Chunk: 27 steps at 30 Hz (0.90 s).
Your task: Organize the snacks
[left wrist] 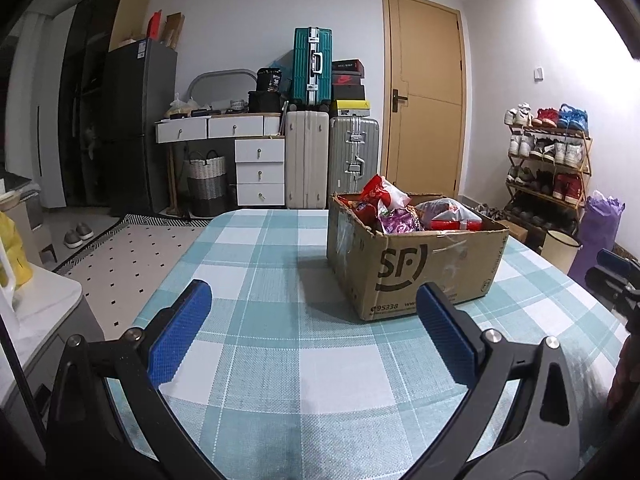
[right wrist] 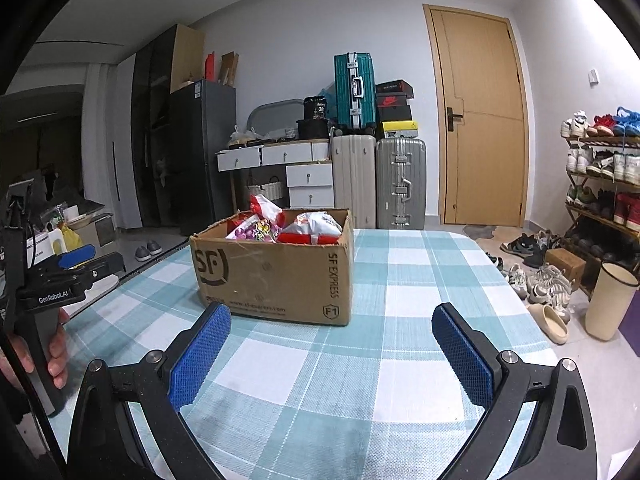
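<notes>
Both my grippers hover wide open, holding nothing.
Ahead, brown cardboard box (left wrist: 412,256) of snack packets (left wrist: 386,196) sits on checked tablecloth (left wrist: 280,360).

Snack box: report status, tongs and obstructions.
Left tongs and right tongs open, empty. Snack box on table, full of packets, untouched. Nothing between tongs and box.

Your left tool (left wrist: 312,300) hangs wide open over the counter's (left wrist: 260,248) near edge, holding nothing. The box (left wrist: 416,264) sits toward the far right corner, with snacks (left wrist: 394,210) piled inside. Your right tool (left wrist: 616,280) shows at the right edge.
</notes>
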{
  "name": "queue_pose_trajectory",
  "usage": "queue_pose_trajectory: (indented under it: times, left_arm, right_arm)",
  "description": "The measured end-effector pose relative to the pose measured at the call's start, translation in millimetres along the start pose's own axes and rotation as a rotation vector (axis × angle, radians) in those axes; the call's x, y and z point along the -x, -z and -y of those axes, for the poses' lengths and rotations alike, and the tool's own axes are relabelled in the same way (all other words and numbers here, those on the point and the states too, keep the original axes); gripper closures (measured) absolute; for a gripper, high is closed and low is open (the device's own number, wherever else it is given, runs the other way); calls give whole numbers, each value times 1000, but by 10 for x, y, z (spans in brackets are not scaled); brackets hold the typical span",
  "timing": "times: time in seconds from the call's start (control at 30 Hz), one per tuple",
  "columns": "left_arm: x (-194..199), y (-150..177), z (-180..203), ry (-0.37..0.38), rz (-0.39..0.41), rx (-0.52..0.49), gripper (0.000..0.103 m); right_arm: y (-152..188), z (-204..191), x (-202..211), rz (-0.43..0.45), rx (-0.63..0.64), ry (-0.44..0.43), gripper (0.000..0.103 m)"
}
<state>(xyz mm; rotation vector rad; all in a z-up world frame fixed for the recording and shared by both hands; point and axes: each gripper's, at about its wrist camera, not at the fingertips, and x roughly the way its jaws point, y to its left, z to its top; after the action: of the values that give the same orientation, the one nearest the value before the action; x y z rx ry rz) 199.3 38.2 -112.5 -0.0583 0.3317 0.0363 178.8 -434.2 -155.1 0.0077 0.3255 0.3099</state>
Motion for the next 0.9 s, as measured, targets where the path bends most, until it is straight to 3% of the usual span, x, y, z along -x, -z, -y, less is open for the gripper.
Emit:
queue_pose_trajectory:
  times: [0.23, 0.33, 0.9]
  left_arm:
    - [40, 53, 68, 5, 34, -40, 1]
    - [5, 59, 65, 9, 27, -36, 1]
    - [28, 70, 97, 3, 32, -39, 1]
  right_arm:
    - [43, -3, -3, 23, 7, 23, 1]
    - [43, -99, 8, 37, 59, 34, 1]
    - [12, -63, -61, 35, 47, 32, 1]
